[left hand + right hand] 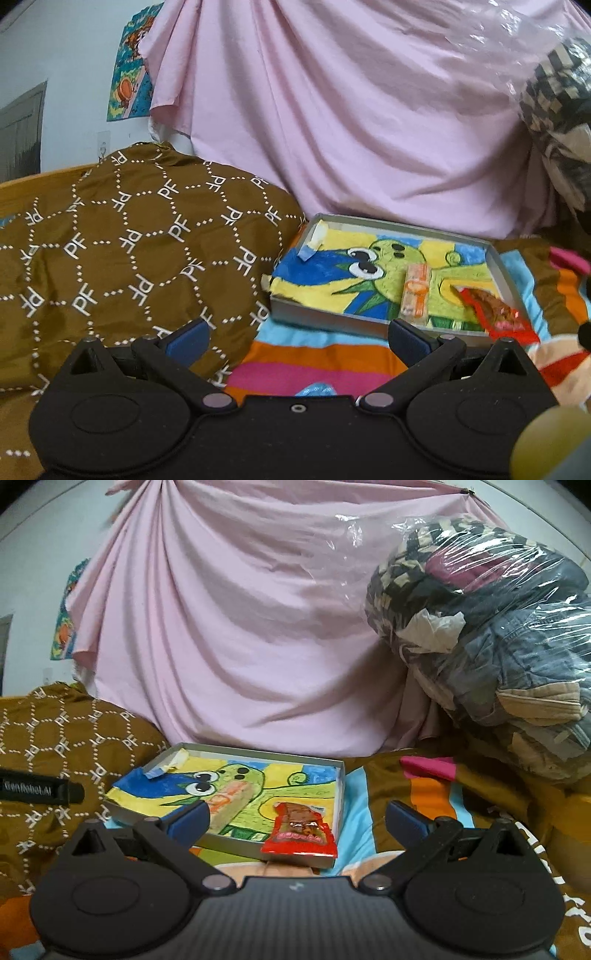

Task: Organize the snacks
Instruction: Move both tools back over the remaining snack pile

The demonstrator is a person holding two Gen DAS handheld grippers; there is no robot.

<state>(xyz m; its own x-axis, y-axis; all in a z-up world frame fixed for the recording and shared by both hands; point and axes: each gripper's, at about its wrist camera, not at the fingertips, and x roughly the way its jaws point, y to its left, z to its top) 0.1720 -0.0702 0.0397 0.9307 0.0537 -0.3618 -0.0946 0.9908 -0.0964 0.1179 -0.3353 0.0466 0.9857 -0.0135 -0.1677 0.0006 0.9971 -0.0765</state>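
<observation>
While both hand-held grippers [297,334] [297,818] gape wide and empty, two snacks lie in the tray [332,860]. The red packet [301,830] overhangs its near rim; the orange one [415,295] lies beside it.

A home bedroom: patterned bedding [140,236], a draped pink sheet [236,635], and bagged clothes [491,635].

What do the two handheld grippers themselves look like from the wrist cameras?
The left gripper and right gripper look alike: matte black plastic bodies with round side housings, angled linkage arms on silver-grey pivot pins, and dark blue finger pads. The right gripper's top is finely ribbed. No cables or sleeves show.
</observation>
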